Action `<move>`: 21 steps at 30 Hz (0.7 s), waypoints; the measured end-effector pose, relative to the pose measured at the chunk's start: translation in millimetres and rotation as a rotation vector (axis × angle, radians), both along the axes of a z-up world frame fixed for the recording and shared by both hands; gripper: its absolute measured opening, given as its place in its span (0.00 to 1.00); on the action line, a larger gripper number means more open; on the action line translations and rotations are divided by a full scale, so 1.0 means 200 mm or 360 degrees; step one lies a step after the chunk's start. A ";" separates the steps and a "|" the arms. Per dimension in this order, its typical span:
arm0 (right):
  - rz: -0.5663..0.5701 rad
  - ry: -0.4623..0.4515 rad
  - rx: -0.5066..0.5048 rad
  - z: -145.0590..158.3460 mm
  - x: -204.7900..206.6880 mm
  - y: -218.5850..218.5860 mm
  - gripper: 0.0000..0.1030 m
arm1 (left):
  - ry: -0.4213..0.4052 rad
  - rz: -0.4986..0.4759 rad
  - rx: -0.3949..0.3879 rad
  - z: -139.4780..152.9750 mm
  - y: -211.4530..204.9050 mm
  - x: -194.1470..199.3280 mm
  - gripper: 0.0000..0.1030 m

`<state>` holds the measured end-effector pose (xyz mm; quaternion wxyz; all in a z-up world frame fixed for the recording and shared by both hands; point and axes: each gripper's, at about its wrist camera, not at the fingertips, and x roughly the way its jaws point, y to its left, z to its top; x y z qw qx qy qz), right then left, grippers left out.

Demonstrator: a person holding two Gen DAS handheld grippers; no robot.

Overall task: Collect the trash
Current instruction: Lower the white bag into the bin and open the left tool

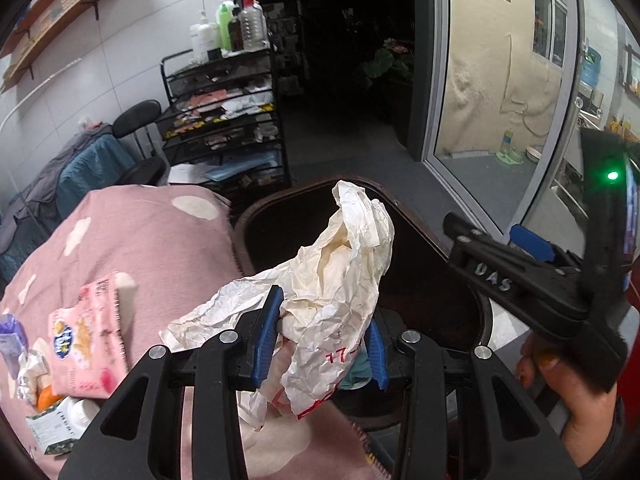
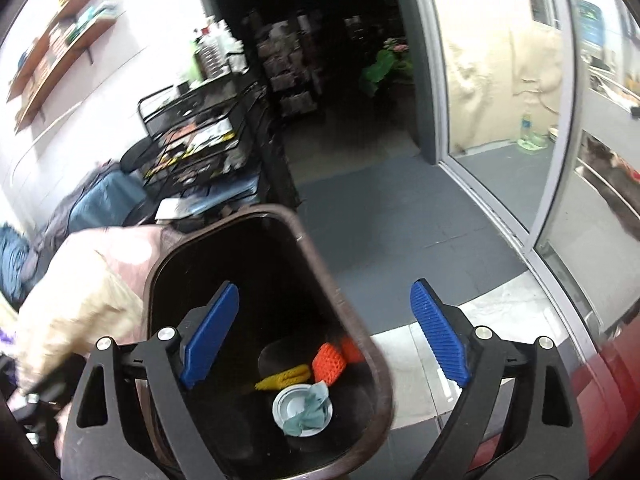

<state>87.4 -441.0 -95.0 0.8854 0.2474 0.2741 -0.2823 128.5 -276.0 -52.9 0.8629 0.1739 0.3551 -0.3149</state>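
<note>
My left gripper [image 1: 320,340] is shut on a crumpled white paper wrapper [image 1: 336,268] with red print, held over the near rim of a dark brown trash bin [image 1: 424,236]. My right gripper [image 2: 324,334] is open and empty above the same bin [image 2: 316,252]; it also shows at the right of the left wrist view [image 1: 456,226]. Inside the bin lie an orange mesh piece [image 2: 329,362], a yellow mesh piece [image 2: 285,377] and a grey lid with a teal rag [image 2: 303,410]. More trash, a pink snack packet [image 1: 90,340] and small items, lies on the pink cloth at left.
A table with a pink dotted cloth [image 1: 160,240] stands left of the bin. A black wire rack [image 1: 224,120] with bottles stands behind, beside a chair [image 1: 136,120]. A glass sliding door [image 1: 500,100] is at right. A red surface [image 2: 608,392] lies at lower right.
</note>
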 end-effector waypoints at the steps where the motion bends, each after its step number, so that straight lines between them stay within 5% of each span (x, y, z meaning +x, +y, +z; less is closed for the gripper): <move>1: -0.0017 -0.0003 0.0006 0.00 -0.01 -0.02 0.85 | 0.0027 -0.0007 0.0001 -0.02 -0.02 0.02 0.37; 14: -0.0127 0.0002 0.0012 -0.01 -0.06 -0.10 0.85 | 0.0228 -0.0098 -0.0001 -0.14 -0.23 0.16 0.42; 21: -0.0147 0.0004 0.0012 -0.02 -0.07 -0.12 0.86 | 0.0157 -0.0148 0.0022 -0.15 -0.24 0.11 0.71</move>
